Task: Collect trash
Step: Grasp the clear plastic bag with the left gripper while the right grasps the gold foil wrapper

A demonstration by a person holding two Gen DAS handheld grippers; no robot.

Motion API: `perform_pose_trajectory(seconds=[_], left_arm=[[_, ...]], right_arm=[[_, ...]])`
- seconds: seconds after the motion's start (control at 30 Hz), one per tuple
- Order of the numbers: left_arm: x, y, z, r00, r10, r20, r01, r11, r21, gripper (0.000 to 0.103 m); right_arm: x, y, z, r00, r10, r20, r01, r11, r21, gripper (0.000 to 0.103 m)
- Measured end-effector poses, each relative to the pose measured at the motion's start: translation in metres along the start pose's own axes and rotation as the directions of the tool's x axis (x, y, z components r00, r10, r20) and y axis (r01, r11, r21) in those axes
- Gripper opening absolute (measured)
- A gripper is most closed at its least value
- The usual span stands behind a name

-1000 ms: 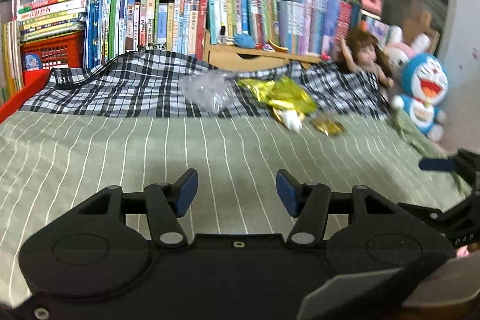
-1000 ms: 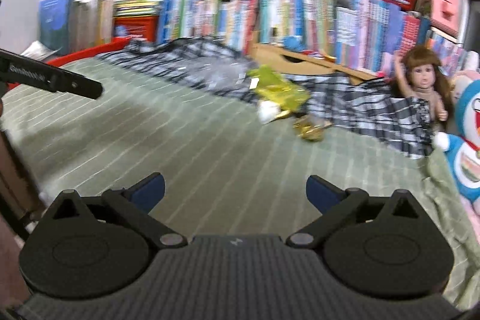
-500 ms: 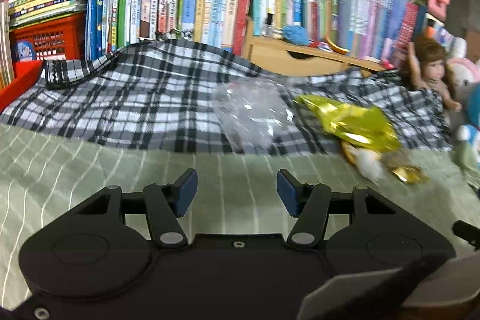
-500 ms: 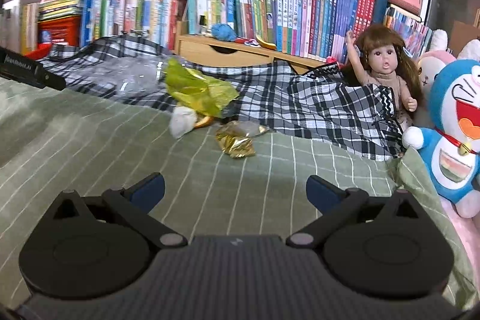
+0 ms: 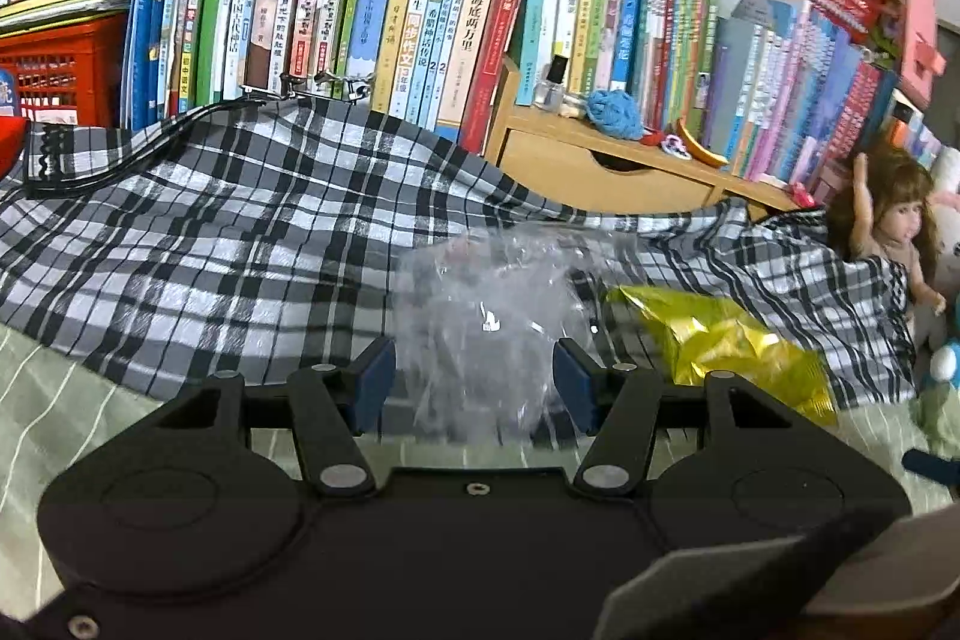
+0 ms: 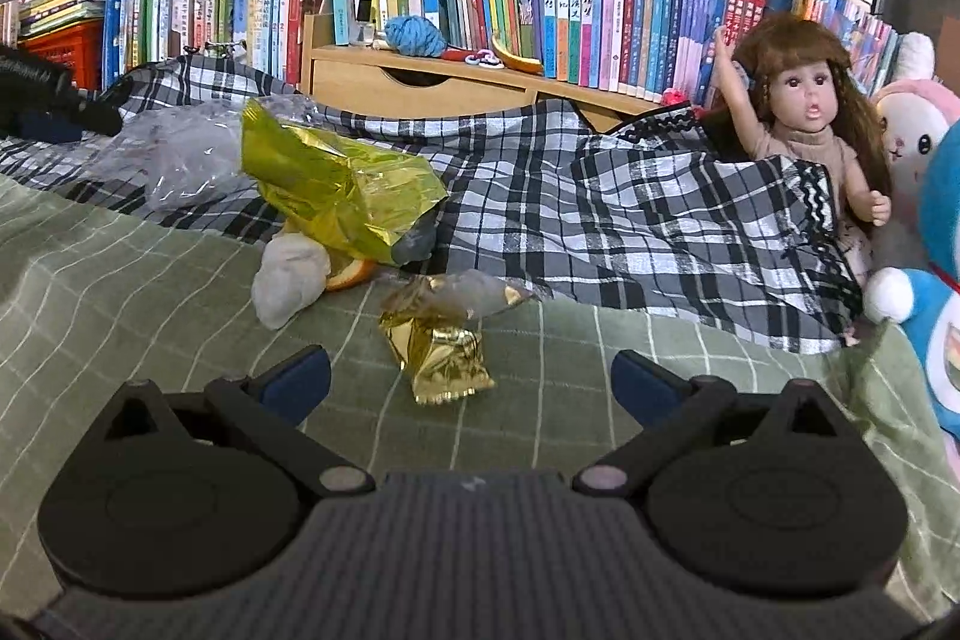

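Left wrist view has the left gripper [image 5: 474,385] right up on the clear plastic bag [image 5: 489,316], jaws part-spread with the crumpled film sitting between the blue pads [image 5: 375,382], not pinched as far as I can see. That bag lies where the plaid cloth [image 5: 228,244] meets the green striped bedsheet [image 5: 66,400], with the big yellow foil bag [image 5: 729,340] just beside it. Over on the right wrist view, the right gripper [image 6: 471,379] stands wide and empty, lined up on the small gold wrapper [image 6: 438,346] lying on the sheet. I'd call this the reach-in before the first grabs; next, each tool needs a short push forward and a squeeze. Room looks good in front, but the plaid folds could get caught with the plastic, and the doll [image 6: 807,124] and plush toys crowd the right edge.
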State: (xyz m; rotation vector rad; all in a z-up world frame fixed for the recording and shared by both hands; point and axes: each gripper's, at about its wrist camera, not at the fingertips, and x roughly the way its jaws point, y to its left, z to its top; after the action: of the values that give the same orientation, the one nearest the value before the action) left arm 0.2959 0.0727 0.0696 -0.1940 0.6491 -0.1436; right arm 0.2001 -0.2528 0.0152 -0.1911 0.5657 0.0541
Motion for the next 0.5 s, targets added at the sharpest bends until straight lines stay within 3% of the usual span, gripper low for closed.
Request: perform_pose_trajectory(seconds=[0.3,0.43,0.5], left_arm=[[0.042,0.007,-0.002,0.995,0.035,-0.089,-0.039,0.998,-0.043,0.046],[0.045,0.010,-0.004,0.997,0.024,-0.077,-0.029,0.998,-0.062,0.027],[0.044,0.008,-0.006,0.997,0.026,-0.072,-0.029,0.999,-0.042,0.024]], right_arm=[[0.020,-0.003,0.007,1.000,0.007,-0.023,-0.008,0.999,-0.031,0.092],[0.023,-0.003,0.005,0.999,0.031,-0.035,-0.032,0.999,-0.028,0.084],[0.025,-0.003,0.004,0.998,0.042,-0.040,-0.043,0.999,-0.024,0.075]])
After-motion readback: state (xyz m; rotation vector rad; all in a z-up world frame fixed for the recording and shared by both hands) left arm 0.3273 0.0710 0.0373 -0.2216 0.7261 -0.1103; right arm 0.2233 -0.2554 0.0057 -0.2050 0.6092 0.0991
